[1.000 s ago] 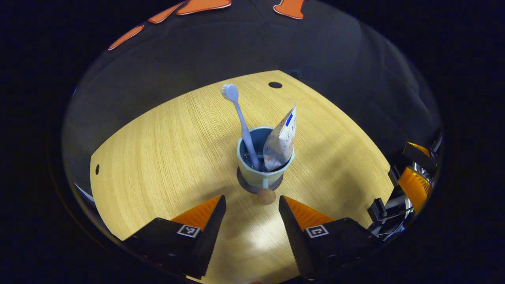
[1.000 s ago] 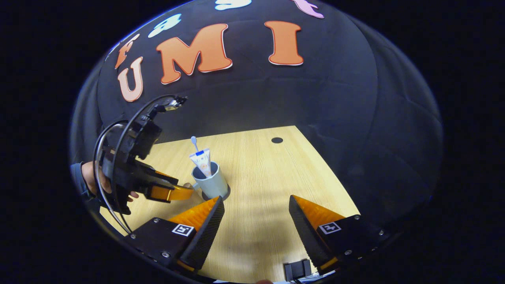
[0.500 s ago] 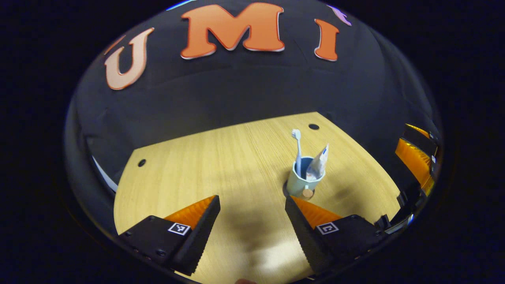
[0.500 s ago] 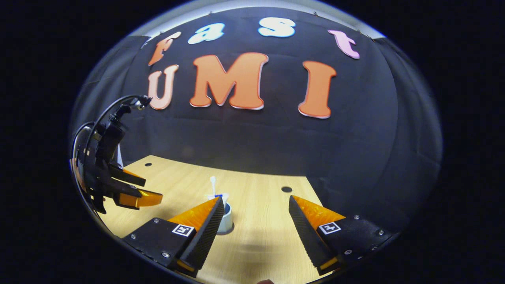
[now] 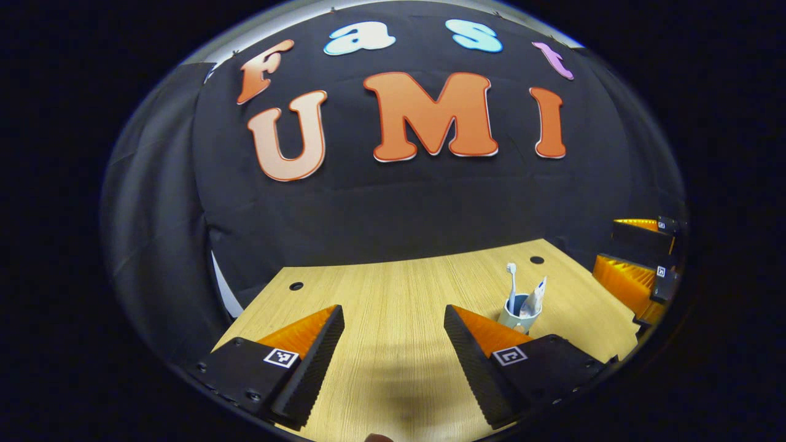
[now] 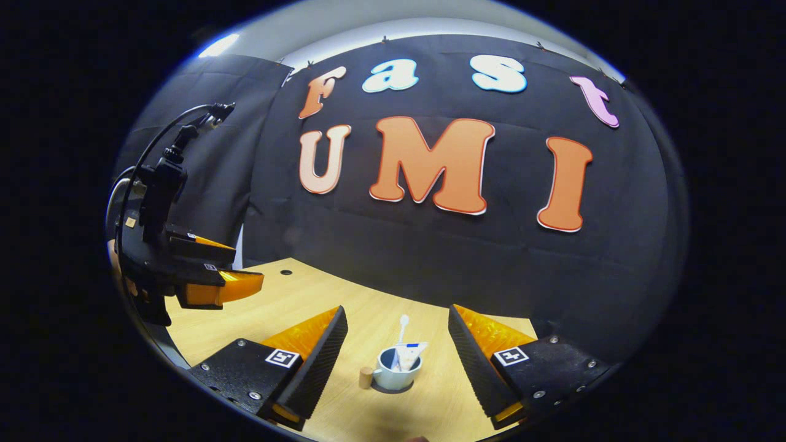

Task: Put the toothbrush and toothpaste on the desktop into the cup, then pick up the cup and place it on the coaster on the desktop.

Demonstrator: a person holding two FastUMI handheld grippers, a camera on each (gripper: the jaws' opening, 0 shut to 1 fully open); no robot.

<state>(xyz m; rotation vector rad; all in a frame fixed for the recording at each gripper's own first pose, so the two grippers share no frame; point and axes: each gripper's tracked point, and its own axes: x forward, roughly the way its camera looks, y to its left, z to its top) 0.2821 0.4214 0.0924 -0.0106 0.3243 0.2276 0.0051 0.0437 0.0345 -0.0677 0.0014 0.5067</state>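
In the left gripper view, the left gripper (image 5: 393, 319) is held up off the wooden desktop (image 5: 393, 288), looking level along it toward the booth's black cloth wall (image 5: 393, 202). Its two fingers are spread wide with bare wood between them, and they hold and touch nothing. Past its right finger stands the pale cup (image 5: 519, 316). The lower part of the cup is hidden behind that finger, so the coaster under it cannot be made out here. A light toothbrush (image 5: 511, 283) rises from the cup head up, with the toothpaste tube (image 5: 536, 296) leaning beside it. At the right edge the right gripper (image 5: 638, 270) is cut off, leaving only parts of its fingers in sight.

In the right gripper view, the right gripper (image 6: 398, 325) is likewise raised and level above the desktop (image 6: 307, 294). Its fingers are parted wide and empty. The cup (image 6: 393, 374) sits on the wood between and beyond them, touching neither. Its handle ends in a small round wooden knob (image 6: 366, 377) pointing left. The toothbrush (image 6: 402, 334) and toothpaste tube (image 6: 410, 355) stand inside. A dark sliver at the cup's base may be the coaster, but it is too small to tell. Far left, the left gripper (image 6: 236, 282) hangs above the desktop edge, a cable (image 6: 153, 147) arching over its body.
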